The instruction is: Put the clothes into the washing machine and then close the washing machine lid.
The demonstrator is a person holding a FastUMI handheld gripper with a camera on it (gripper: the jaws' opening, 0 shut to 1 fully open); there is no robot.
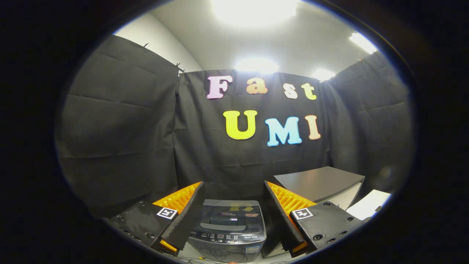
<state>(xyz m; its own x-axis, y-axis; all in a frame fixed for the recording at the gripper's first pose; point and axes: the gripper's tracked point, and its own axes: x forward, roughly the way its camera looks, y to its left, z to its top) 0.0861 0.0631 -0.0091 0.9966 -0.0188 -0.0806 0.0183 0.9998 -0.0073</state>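
Between the spread fingers of the gripper [232,212], a little below and ahead of them, sits the washer [229,227], its dark glossy lid [229,214] lying flat and shut. The fingers stand wide apart and hold nothing. No clothes can be seen from here, so I judge the job is either at its very start or done; I cannot tell which. If starting, the next move calls for finding the clothes and getting that lid up. Right of the washer stands a grey cabinet [322,183].
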